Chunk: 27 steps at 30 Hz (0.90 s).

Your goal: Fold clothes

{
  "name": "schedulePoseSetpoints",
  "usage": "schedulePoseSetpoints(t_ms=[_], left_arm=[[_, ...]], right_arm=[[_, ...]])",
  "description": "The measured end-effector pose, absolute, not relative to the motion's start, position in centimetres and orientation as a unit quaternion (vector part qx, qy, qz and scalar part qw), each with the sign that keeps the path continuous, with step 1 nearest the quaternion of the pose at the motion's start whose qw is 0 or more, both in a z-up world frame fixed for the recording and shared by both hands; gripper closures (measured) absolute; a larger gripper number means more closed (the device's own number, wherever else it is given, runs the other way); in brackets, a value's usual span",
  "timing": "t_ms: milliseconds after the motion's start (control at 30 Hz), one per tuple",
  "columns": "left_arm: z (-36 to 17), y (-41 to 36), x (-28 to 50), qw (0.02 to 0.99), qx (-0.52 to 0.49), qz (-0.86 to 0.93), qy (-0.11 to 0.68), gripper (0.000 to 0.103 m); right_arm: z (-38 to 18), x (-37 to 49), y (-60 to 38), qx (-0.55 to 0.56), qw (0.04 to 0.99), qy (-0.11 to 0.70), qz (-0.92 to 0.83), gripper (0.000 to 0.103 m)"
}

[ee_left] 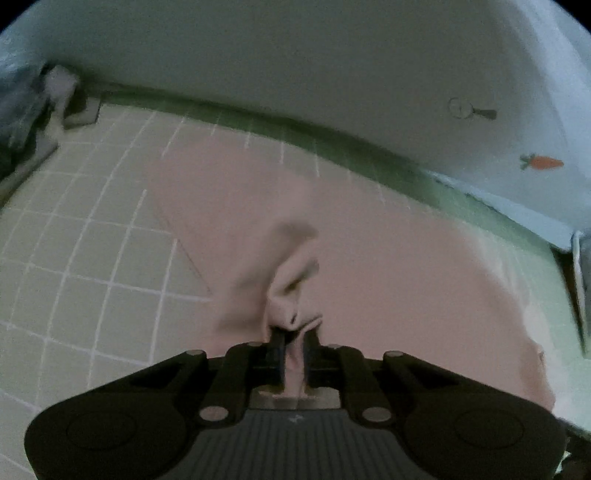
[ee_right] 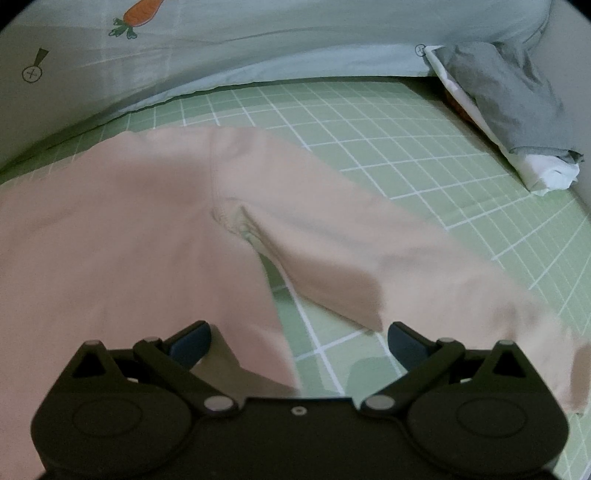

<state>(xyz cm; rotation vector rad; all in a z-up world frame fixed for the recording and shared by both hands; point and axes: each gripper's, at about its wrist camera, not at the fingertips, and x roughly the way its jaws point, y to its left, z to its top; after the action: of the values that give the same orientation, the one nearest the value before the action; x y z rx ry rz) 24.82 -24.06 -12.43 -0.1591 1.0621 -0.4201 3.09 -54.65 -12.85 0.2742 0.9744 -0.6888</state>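
Left wrist view: we see the left gripper clamped on a bunched fold of the pink cotton garment, spread on the green grid-patterned sheet. Right gripper gapes wide, empty, over the garment's near edge.

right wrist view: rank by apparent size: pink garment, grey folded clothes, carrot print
1. pink garment, fills most of the frame, though it lies nearest the camera.
2. grey folded clothes, on white fabric at the far right.
3. carrot print on the bedding, smallest; cut off by the frame edge, so its full extent is unsure.
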Motion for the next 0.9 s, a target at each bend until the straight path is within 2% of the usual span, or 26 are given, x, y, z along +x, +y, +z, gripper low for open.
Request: schedulePoseSetpoints(t_ms=[100, 167, 233, 300, 367, 433, 533, 733, 900], left_arm=[[-11.6, -22.7, 25.0, 0.834, -0.094, -0.209, 0.502, 0.076], [-10.3, -21.3, 25.1, 0.84, -0.112, -0.208, 0.488, 0.049], [-8.8, -19.6, 25.4, 0.846, -0.138, -0.211, 0.47, 0.034], [-7.3, -17.8, 25.7, 0.846, -0.174, -0.217, 0.455, 0.033], [-6.4, -16.2, 26.2, 0.852, -0.2, -0.212, 0.436, 0.026], [-6.5, -15.1, 27.0, 0.866, -0.195, -0.176, 0.426, 0.024], [-8.1, -14.9, 29.6, 0.87, -0.163, -0.119, 0.449, 0.026], [-11.2, -18.9, 33.8, 0.87, -0.06, -0.129, 0.472, 0.034], [-13.1, -21.6, 35.6, 0.872, -0.009, -0.119, 0.474, 0.033]], right_arm=[[-12.9, 3.0, -54.7, 0.134, 0.819, 0.455, -0.324, 0.0], [-13.0, 3.1, -54.8, 0.137, 0.818, 0.454, -0.324, 0.0], [-13.0, 3.3, -54.7, 0.134, 0.819, 0.455, -0.322, 0.0], [-13.0, 3.5, -54.7, 0.128, 0.82, 0.456, -0.32, 0.0], [-13.0, 3.5, -54.7, 0.127, 0.821, 0.456, -0.319, 0.0], [-13.1, 3.6, -54.7, 0.133, 0.821, 0.454, -0.32, 0.0], [-13.1, 3.7, -54.6, 0.141, 0.822, 0.449, -0.321, 0.0], [-13.0, 4.3, -54.5, 0.119, 0.826, 0.454, -0.312, 0.0], [-13.0, 4.4, -54.5, 0.118, 0.828, 0.452, -0.311, 0.0]])
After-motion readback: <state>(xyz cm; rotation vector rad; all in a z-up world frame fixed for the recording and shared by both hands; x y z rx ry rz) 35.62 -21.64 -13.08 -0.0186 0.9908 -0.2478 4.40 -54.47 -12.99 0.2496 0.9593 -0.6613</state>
